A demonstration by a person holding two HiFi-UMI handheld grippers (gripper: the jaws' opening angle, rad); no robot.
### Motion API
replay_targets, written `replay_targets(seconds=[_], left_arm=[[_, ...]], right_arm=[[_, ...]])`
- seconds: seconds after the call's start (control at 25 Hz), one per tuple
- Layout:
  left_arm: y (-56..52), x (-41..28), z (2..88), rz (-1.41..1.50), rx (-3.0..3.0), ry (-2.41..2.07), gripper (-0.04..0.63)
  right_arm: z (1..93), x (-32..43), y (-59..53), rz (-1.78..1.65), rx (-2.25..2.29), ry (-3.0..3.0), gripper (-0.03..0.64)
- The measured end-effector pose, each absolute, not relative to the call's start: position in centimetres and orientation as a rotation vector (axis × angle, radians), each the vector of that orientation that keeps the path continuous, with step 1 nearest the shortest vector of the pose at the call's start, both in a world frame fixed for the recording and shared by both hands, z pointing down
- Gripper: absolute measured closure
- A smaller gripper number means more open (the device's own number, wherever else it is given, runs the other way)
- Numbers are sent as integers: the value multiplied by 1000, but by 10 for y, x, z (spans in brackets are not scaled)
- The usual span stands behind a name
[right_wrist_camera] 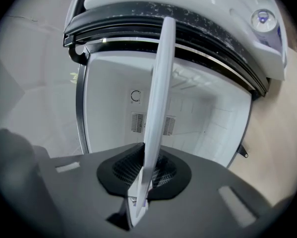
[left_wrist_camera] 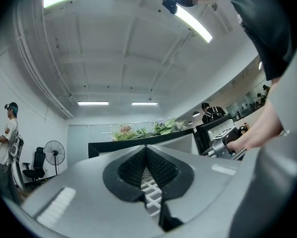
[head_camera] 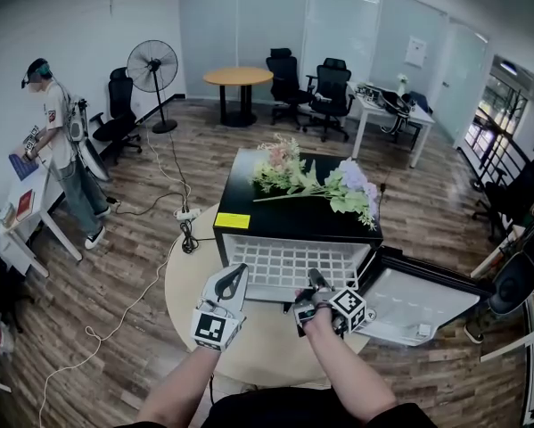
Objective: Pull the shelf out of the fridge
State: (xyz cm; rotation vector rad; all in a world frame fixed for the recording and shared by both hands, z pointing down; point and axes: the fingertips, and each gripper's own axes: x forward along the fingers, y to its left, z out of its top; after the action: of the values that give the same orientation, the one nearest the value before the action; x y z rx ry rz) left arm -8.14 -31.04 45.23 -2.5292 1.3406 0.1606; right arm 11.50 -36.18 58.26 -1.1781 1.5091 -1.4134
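Note:
A small black fridge (head_camera: 293, 217) stands on a round table, its door (head_camera: 423, 301) swung open to the right. A white grid shelf (head_camera: 293, 266) sticks out of its front. My right gripper (head_camera: 313, 283) is shut on the shelf's front edge, right of the middle. In the right gripper view the shelf (right_wrist_camera: 158, 98) runs edge-on between the closed jaws (right_wrist_camera: 143, 182) toward the white fridge interior (right_wrist_camera: 198, 118). My left gripper (head_camera: 235, 279) is at the shelf's front left corner. In the left gripper view its jaws (left_wrist_camera: 147, 175) are shut, with the grid (left_wrist_camera: 152, 195) showing through the slit.
Flowers (head_camera: 311, 181) lie on top of the fridge. The round table (head_camera: 258, 346) holds the fridge. A cable (head_camera: 115, 319) trails over the wooden floor at left. A person (head_camera: 61, 141) stands at a desk far left, beside a fan (head_camera: 152, 65). Office chairs and desks line the back.

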Motion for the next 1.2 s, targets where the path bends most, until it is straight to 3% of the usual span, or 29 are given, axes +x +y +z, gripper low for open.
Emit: replay_targets(seconds=[1.2], left_arm=[[-289,-79,443,158,-2502,1332,595]], right_arm=[[583,110,-303,-1431,-1198,1533,581]])
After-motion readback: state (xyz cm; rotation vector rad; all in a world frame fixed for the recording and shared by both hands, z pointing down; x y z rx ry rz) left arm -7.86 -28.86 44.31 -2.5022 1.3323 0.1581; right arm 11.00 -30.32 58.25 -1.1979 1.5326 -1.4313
